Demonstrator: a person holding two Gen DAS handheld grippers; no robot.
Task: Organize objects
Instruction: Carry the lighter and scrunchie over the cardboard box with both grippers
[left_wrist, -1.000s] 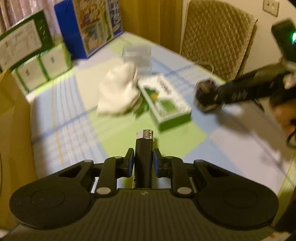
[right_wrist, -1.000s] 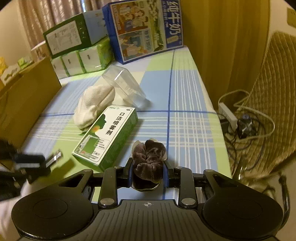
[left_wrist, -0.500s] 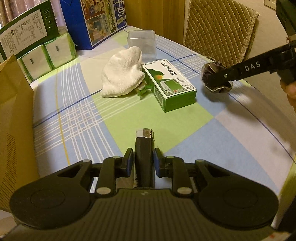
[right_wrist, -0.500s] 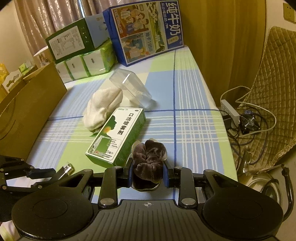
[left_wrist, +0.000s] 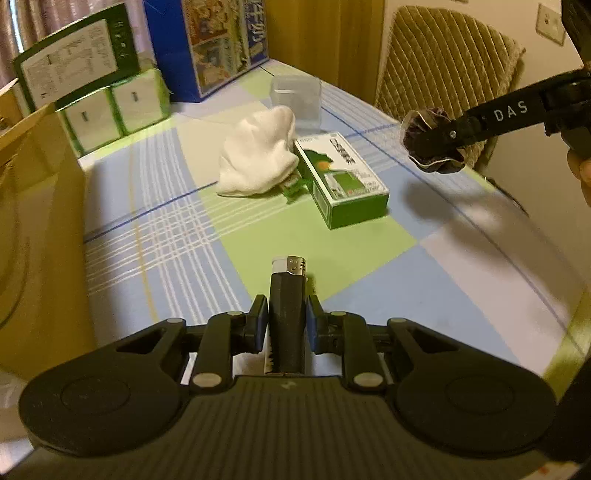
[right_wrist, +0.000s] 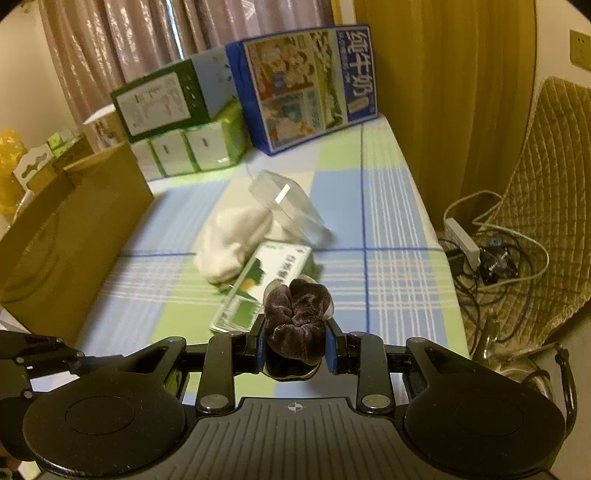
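Note:
My left gripper is shut on a black lighter with a silver top, held above the checked tablecloth. My right gripper is shut on a dark brown velvet scrunchie, which also shows in the left wrist view as the scrunchie raised at the right. Between them on the cloth lie a green and white medicine box, a white cloth bundle and a clear plastic container. The same box, bundle and container lie ahead of the right gripper.
A brown cardboard box stands along the left. Green tissue packs, a dark green carton and a blue milk carton line the far edge. A quilted chair and cables with a power strip lie off the right side.
The right gripper has risen with the scrunchie and its view now looks further up the table. The left gripper has shifted slightly, still holding the lighter.

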